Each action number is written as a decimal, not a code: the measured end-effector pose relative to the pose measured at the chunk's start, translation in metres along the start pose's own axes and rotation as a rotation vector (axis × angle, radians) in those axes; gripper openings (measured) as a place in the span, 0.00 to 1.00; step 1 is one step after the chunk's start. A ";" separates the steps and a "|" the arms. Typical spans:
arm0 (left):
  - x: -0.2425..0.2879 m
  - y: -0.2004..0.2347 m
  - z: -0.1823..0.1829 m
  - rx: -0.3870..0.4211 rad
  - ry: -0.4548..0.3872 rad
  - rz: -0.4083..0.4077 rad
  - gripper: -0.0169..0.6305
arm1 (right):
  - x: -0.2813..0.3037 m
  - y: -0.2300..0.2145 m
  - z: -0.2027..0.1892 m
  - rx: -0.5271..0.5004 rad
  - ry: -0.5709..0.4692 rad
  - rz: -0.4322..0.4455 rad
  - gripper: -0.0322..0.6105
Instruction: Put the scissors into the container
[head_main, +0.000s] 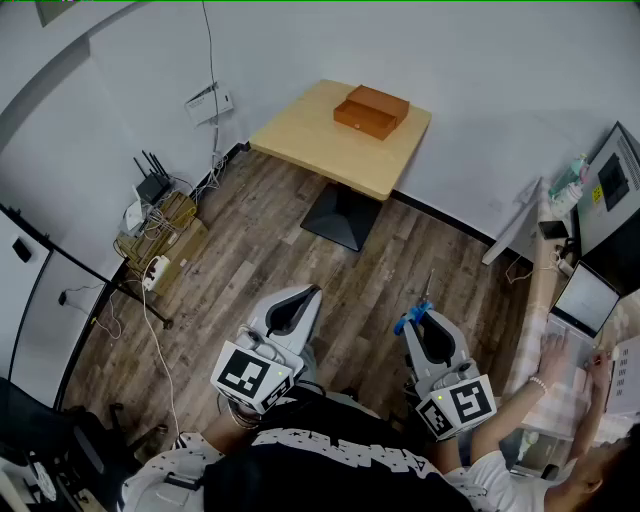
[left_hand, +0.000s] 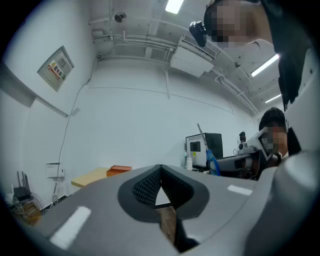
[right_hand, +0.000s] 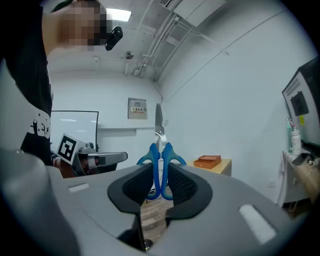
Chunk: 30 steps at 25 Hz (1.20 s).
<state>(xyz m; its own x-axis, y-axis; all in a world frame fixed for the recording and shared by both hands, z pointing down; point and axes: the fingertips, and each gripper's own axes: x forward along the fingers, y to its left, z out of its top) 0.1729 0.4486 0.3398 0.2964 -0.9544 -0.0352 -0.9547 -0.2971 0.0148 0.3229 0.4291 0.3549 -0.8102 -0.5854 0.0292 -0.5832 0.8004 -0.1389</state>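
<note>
One pair of blue-handled scissors (right_hand: 160, 159) stands upright in your right gripper (right_hand: 161, 173), low in the middle of the right gripper view. Its jaws are clenched on the two handle loops and the closed blades point straight up. From your head view, the scissors (head_main: 414, 317) show as a blue patch at the tip of that gripper (head_main: 421, 322), lower right of centre, above the wood floor (head_main: 250, 240).

Your left gripper (left_hand: 160, 172) carries nothing. Its jaws are pressed together at the tips, with only floor showing in the small gap beneath them. In the head view it sits lower left of centre (head_main: 303, 297), near the right one, and both point up the frame.

Well apart from both grippers, in the upper middle of the head view, a light wooden desk (head_main: 300, 130) stands against the white wall. An orange-brown box (head_main: 371, 111) lies on its far part, with its lid down. The same box (right_hand: 207, 161) appears just right of the scissors in the right gripper view.

At the right edge of the head view, another person's hand (head_main: 553, 357) rests by an open laptop (head_main: 585, 300).
</note>
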 end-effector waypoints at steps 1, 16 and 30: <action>-0.001 0.000 0.000 0.000 0.000 0.003 0.03 | 0.000 0.000 0.000 -0.002 0.001 0.002 0.21; 0.024 0.021 -0.004 -0.022 0.008 -0.035 0.03 | 0.020 -0.009 0.000 0.016 0.012 -0.029 0.21; 0.072 0.076 -0.005 -0.049 0.008 -0.023 0.03 | 0.092 -0.033 0.010 -0.013 0.036 -0.008 0.21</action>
<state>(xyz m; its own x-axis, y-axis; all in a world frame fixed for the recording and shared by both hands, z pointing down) 0.1219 0.3576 0.3431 0.3185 -0.9475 -0.0280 -0.9454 -0.3197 0.0632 0.2686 0.3473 0.3526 -0.8071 -0.5868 0.0656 -0.5901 0.7975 -0.1255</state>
